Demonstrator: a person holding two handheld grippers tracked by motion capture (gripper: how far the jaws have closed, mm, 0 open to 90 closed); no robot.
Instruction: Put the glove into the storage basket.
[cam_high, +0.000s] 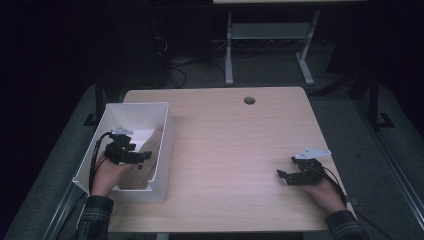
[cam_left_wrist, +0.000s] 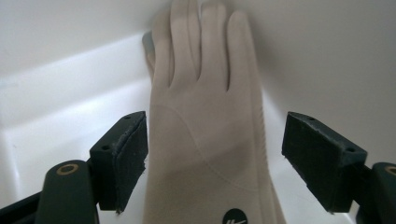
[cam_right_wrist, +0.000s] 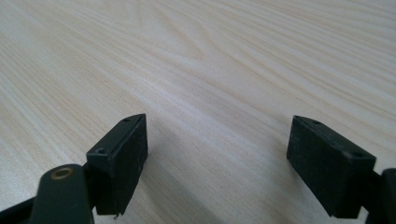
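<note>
The left gripper (cam_high: 142, 156) hung inside the white bin (cam_high: 167, 131) at the left edge of the wooden worktop (cam_high: 235, 145), its jaws spread wide. Between them, untouched by either pad, lay a beige glove (cam_left_wrist: 205, 121) with a small black logo at the cuff; its fingers ran up against the bin's inner wall. The right gripper (cam_high: 282, 174) rested well apart on the bare worktop, jaws likewise spread, gripping nothing.
</note>
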